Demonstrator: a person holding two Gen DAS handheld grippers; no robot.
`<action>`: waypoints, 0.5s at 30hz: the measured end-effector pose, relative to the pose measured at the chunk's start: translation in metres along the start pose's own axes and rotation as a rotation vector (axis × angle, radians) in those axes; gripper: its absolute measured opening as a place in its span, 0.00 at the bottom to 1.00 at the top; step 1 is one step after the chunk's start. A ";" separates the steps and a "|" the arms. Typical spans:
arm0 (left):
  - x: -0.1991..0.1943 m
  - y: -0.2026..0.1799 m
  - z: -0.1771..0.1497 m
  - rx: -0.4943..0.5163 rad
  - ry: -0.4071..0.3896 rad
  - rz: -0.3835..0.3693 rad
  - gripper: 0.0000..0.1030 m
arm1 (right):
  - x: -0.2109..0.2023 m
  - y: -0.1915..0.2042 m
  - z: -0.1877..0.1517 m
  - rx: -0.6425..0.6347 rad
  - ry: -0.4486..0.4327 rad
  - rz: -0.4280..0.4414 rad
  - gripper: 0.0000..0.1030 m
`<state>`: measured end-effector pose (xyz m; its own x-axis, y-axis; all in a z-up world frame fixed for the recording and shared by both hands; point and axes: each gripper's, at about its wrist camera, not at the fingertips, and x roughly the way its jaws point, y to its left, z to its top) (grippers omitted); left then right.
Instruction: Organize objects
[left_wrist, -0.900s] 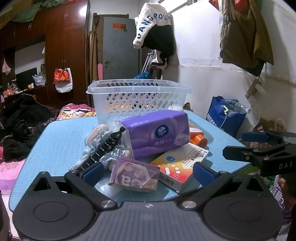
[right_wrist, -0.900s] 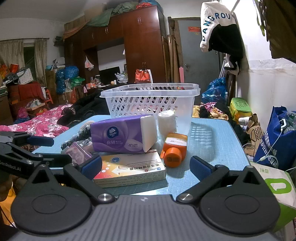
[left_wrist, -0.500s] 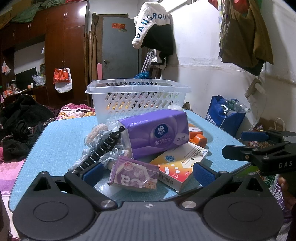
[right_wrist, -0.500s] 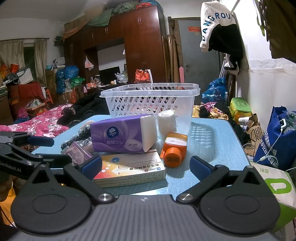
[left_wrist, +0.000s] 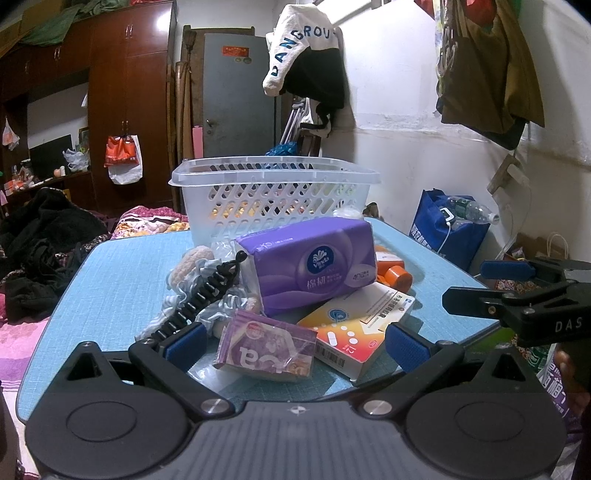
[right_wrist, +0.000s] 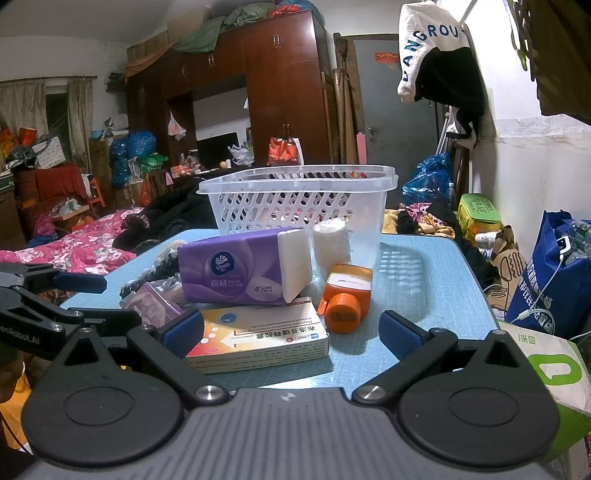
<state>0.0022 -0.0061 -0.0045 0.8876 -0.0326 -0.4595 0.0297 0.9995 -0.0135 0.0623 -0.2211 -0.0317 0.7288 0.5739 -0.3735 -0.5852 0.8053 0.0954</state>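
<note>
Your jaws standing wide apart on both grippers, holding nothing. Left gripper (left_wrist: 295, 341) hovering at near table (left_wrist: 110, 288) edge over small purple packet (left_wrist: 267, 349). Right gripper (right_wrist: 291, 332) hanging before medicine box (right_wrist: 258, 338) and orange bottle (right_wrist: 345, 299). Purple tissue pack (left_wrist: 308, 264) lying on pile, leaning on box. White basket (left_wrist: 273, 197) standing behind pile, at far table side.

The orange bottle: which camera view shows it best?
The right wrist view. There the orange bottle lies whole, cap toward the camera, beside the medicine box. The left wrist view shows only its cap, behind the purple tissue pack.
</note>
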 end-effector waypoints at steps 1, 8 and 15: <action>0.000 0.000 0.000 -0.001 0.000 0.000 1.00 | 0.000 0.000 0.000 0.000 -0.001 0.000 1.00; -0.001 0.001 0.002 -0.005 -0.007 0.003 1.00 | -0.001 -0.005 0.000 0.011 -0.007 -0.004 1.00; 0.000 0.000 0.001 0.003 -0.001 0.002 1.00 | 0.002 -0.002 -0.001 0.003 0.002 -0.001 1.00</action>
<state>0.0026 -0.0062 -0.0032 0.8883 -0.0304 -0.4582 0.0291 0.9995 -0.0099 0.0646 -0.2223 -0.0333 0.7285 0.5730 -0.3754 -0.5835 0.8061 0.0982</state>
